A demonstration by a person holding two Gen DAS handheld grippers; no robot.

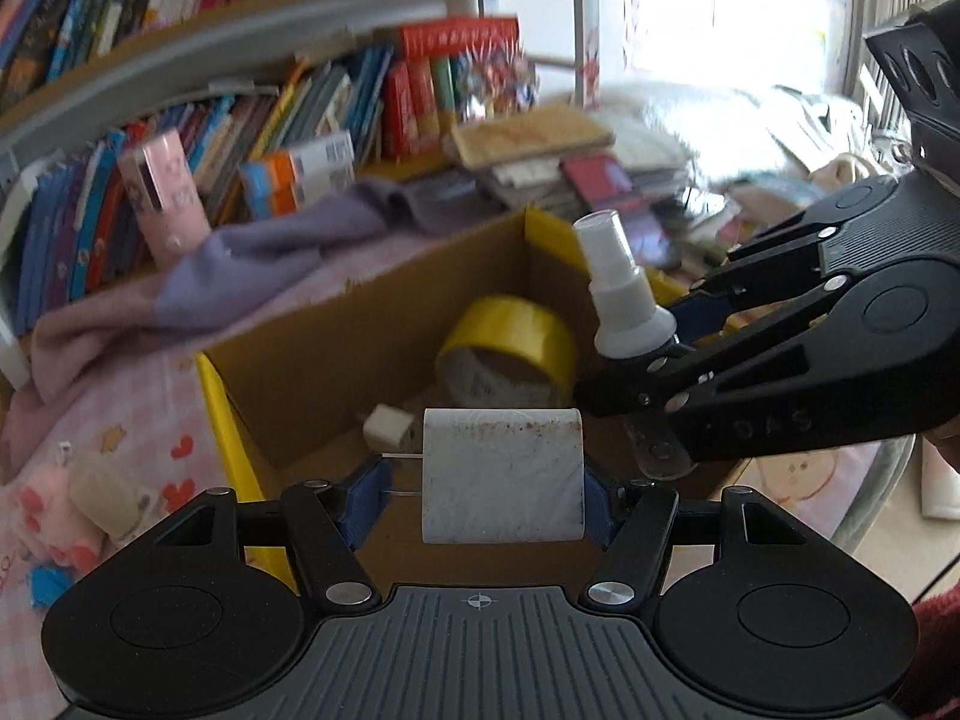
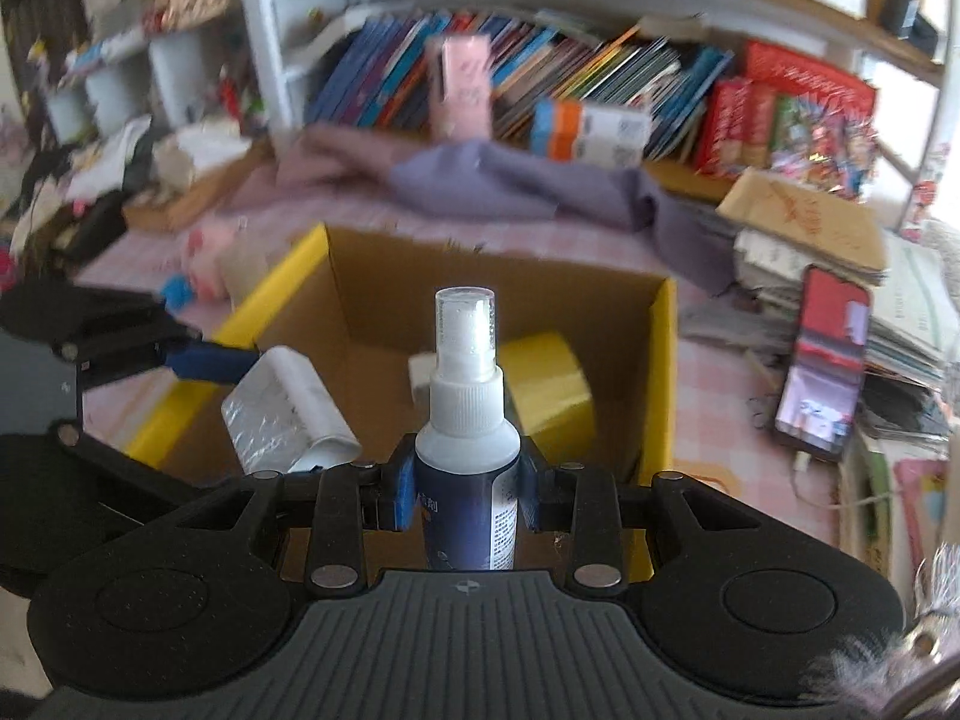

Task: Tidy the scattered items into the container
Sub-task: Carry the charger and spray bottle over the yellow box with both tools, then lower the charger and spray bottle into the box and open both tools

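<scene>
**Both jaws loaded over box**

My left gripper (image 1: 483, 501): jaws clamped on white charger (image 1: 503, 476), prongs pointing left, above near edge of cardboard box (image 1: 336, 324). My right gripper (image 2: 467, 495): jaws gripping spray bottle (image 2: 468, 420) upright, over box. Inside: yellow tape roll (image 1: 510, 348), small white plug (image 1: 389, 426).

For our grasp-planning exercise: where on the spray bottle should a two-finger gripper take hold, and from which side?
Grip the spray bottle on its round body below the white collar, coming in level from the side. The straight wall seats both pads; the cap above is narrow and slippery. The right gripper holds it this way now.
</scene>
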